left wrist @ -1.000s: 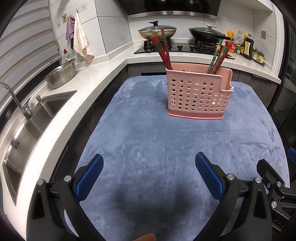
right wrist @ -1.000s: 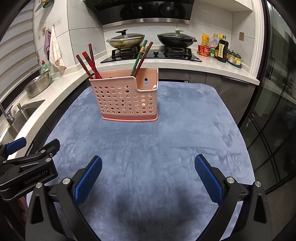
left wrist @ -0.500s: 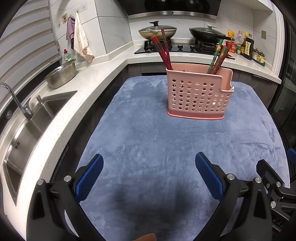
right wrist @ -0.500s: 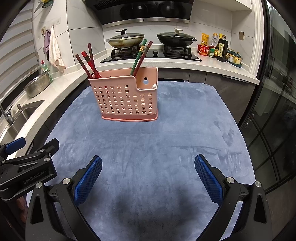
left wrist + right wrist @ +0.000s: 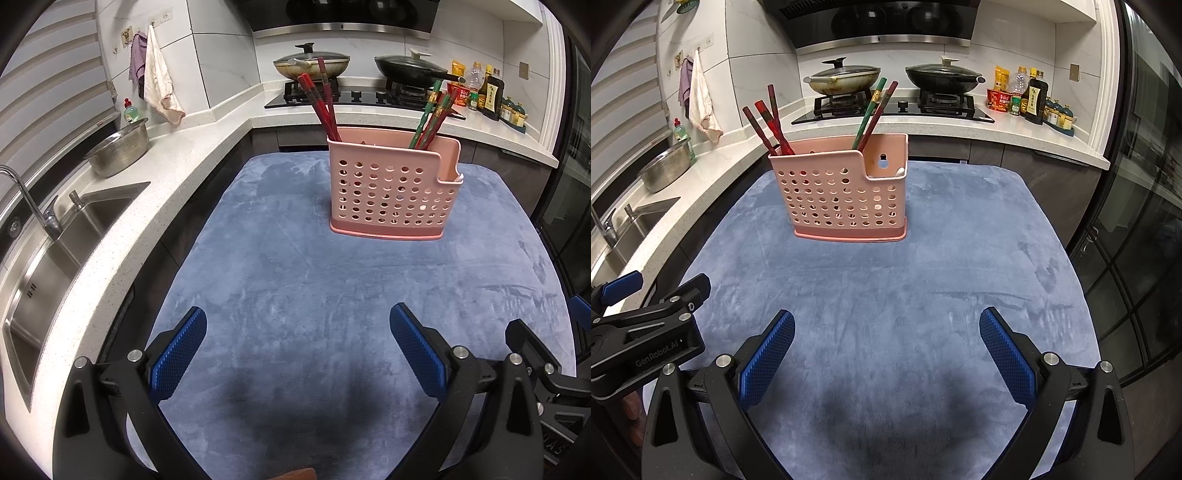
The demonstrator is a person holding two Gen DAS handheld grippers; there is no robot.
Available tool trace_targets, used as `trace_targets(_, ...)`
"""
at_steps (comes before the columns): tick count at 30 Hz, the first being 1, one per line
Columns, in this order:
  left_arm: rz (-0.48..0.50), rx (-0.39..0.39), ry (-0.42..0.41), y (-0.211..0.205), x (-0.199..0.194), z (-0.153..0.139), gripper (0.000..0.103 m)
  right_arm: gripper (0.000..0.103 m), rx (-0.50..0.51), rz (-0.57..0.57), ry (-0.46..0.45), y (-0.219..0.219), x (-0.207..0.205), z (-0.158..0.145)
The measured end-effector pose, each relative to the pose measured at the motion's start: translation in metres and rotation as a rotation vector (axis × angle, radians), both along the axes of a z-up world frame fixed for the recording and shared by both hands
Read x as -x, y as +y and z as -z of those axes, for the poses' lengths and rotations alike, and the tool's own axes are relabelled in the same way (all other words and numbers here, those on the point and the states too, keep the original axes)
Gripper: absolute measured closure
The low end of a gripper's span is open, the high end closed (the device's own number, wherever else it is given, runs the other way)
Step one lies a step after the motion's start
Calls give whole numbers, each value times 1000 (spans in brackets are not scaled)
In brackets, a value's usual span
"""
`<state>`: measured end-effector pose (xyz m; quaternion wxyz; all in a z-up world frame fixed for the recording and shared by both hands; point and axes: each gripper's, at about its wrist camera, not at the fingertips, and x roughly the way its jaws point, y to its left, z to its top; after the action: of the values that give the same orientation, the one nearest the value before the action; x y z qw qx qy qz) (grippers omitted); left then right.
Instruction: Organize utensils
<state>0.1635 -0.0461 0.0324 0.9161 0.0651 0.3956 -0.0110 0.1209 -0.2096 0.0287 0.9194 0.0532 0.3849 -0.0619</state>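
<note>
A pink basket [image 5: 393,192] with round holes is seen upright on a blue cloth [image 5: 295,295], above the centre of the frame in both views. Red chopsticks [image 5: 319,105] are leaned out of its left end, and a green and red set [image 5: 430,112] out of its right part. The left gripper [image 5: 297,354] is held low in the frame with its blue pads [image 5: 177,356] spread wide and nothing between them. The right gripper [image 5: 886,354] is likewise spread and empty, well apart from the basket.

Table under a blue plush cloth [image 5: 295,295], pink perforated utensil holder [image 5: 393,195] standing on it
</note>
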Motion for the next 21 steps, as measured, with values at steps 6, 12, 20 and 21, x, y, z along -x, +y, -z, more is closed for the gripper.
trace_targets(6, 1, 0, -5, -2, -1, -1, 8, 7, 0, 1, -1, -1, 0, 1)
trace_targets(12, -11, 2, -24, -2, -1, -1, 8, 7, 0, 2, -1, -2, -1, 0)
trace_targets(20, -10, 8, -21, -2, -4, -2, 8, 7, 3, 4, 3, -4, -3, 0)
trace_targets(21, -11, 8, -22, -2, -4, -3, 8, 7, 4, 5, 3, -4, -3, 0)
